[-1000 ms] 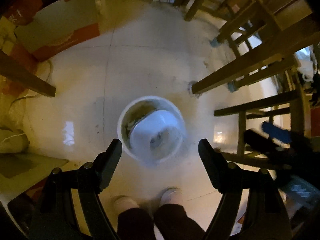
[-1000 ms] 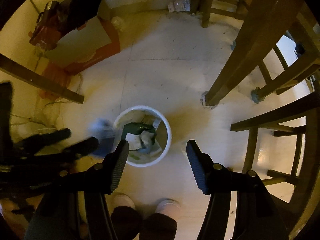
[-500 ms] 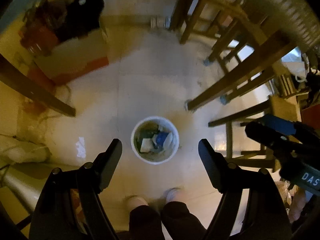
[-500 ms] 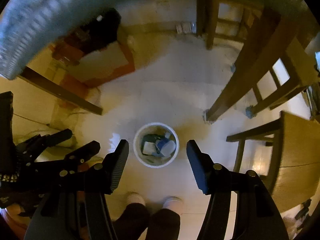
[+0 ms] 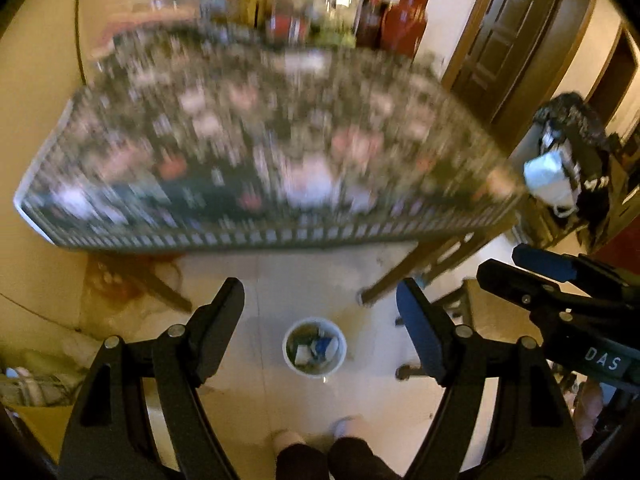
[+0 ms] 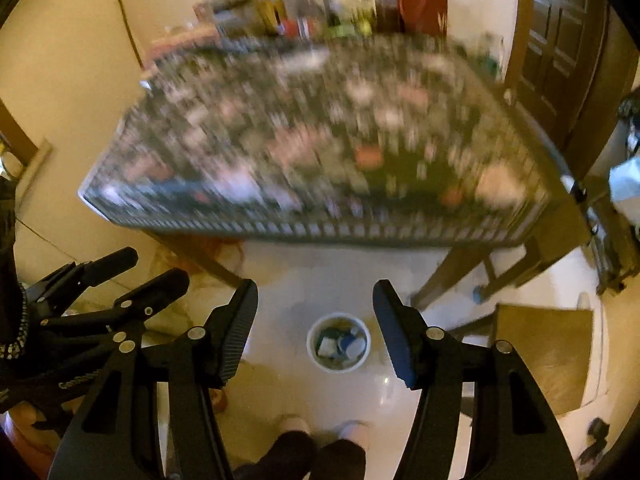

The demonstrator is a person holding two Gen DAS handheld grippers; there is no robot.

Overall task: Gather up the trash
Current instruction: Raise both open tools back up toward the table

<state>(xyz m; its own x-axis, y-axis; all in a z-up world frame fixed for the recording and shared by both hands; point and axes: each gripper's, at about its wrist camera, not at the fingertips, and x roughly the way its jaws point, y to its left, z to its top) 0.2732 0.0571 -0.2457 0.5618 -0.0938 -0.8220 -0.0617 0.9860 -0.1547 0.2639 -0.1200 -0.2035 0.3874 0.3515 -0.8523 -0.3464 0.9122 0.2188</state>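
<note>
A white round trash bin (image 5: 314,347) stands on the pale floor far below, with crumpled paper and a blue and white cup inside; it also shows in the right wrist view (image 6: 338,342). My left gripper (image 5: 320,304) is open and empty, high above the bin. My right gripper (image 6: 315,304) is open and empty, also high above it. Each gripper shows in the other's view, the right one (image 5: 560,292) at the right, the left one (image 6: 104,292) at the left.
A table with a patterned cloth (image 5: 260,152) fills the upper half, blurred, with bottles and jars (image 5: 304,16) at its far edge. Wooden table legs (image 5: 404,276) and a chair seat (image 6: 548,344) stand right of the bin. My feet (image 5: 312,436) are below it.
Both grippers have risen from just over the bin to above table height and tilted up. A cup dropped into the bin; the tabletop has come into view.
</note>
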